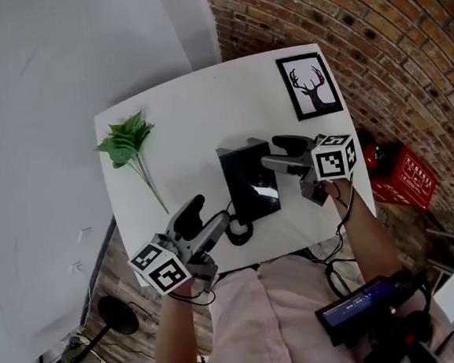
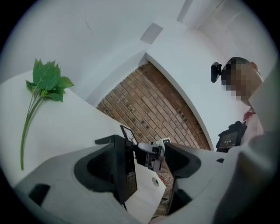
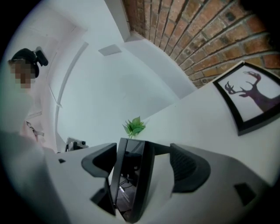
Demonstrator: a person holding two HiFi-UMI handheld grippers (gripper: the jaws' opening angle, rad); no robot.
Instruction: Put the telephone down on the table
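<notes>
Phone (image 1: 249, 181) sits mid bench (image 1: 182, 117), L gripper (image 1: 210, 215) at its 7 o'clock, R gripper (image 1: 280, 152) at 3 o'clock, both jaws spread, no pinch, so I'd back both straight off w/o clipping it.

Left tongs (image 2: 144, 153) apart; telephone (image 2: 124, 171) beside left jaw.

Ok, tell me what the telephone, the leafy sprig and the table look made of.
The telephone looks like hard plastic, glossy black: its face shows reflections. The leafy sprig seems artificial, plastic or fabric: uniform green leaves, stiff stem. The table is smooth matt white, perhaps laminate or painted board: no grain shows.
</notes>
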